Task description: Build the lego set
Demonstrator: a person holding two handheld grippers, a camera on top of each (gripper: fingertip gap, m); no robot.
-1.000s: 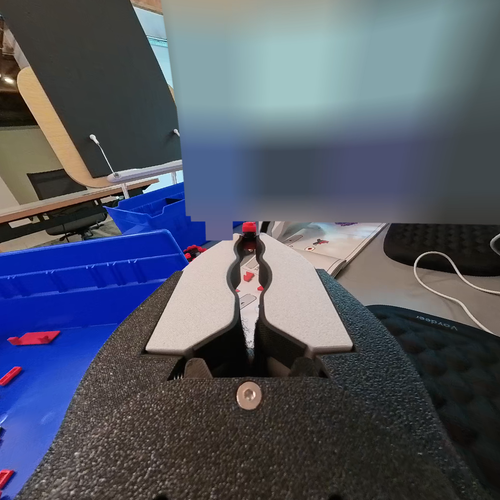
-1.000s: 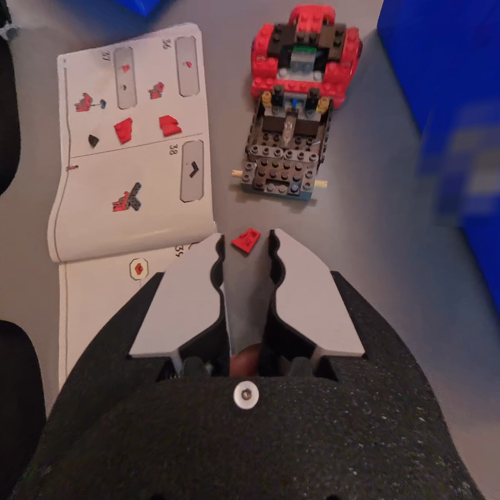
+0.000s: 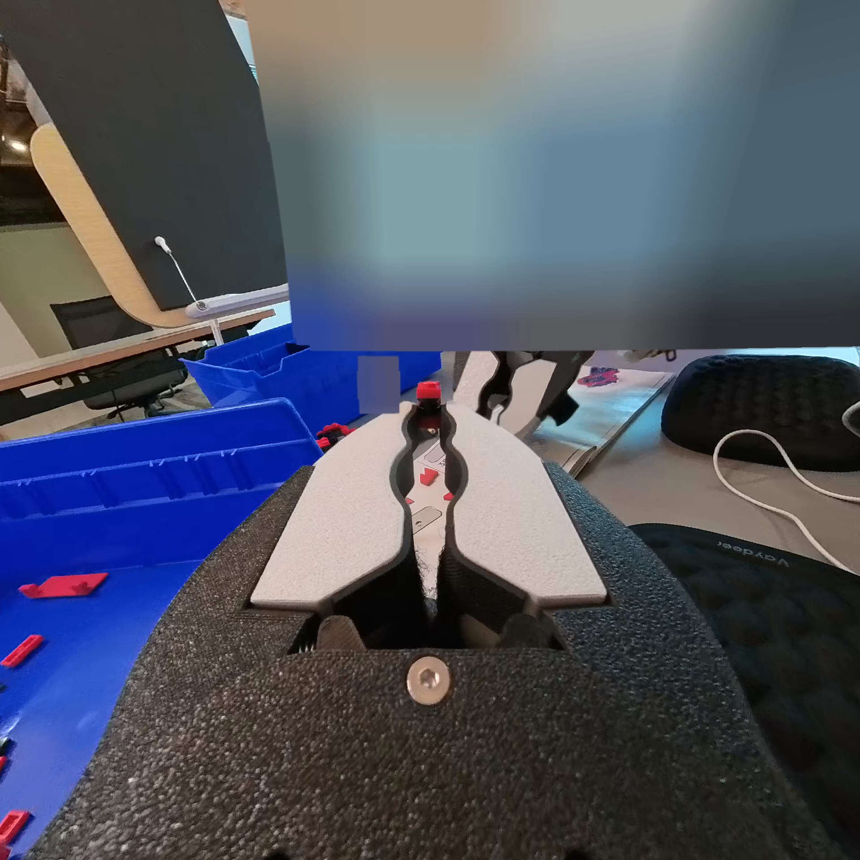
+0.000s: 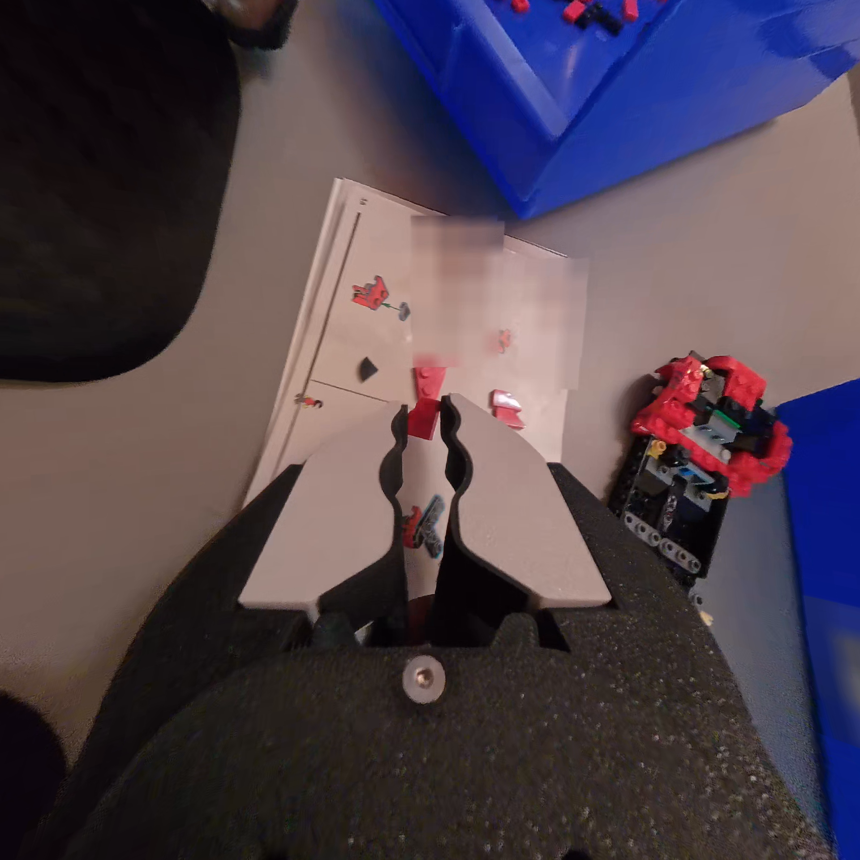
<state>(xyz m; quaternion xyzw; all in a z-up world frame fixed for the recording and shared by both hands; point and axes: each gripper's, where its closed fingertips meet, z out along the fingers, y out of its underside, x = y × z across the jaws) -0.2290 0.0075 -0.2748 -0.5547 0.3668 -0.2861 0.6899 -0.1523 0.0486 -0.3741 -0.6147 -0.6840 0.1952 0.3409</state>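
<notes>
**Two small parts being held, one per gripper; car not yet approached**

The right gripper (image 4: 422, 412) is being kept pinched on a red wedge (image 4: 423, 421) at the very fingertips, above the booklet (image 4: 367, 344). The left gripper (image 3: 429, 412) is being kept pinched on a small red-and-black piece (image 3: 428, 400), also right at the tips; its exact shape cannot be told.

The half-built car (image 4: 698, 460) is lying on the table to the right of the right gripper, apart from it, with a blue bin (image 4: 549, 102) ahead and a second bin (image 3: 153, 460) to the left of the left gripper.

Handling, as judged: both parts are being treated as light, rigid, smooth plastic. The wedge's sloped face is likely to be slippery, so flat opposing side walls are being favoured for the hold. With so little of each part between the tips, twisting under pressing force is being considered the main risk. The car is probably fragile at its upper red bodywork; the dark base plate is being preferred for bracing.
</notes>
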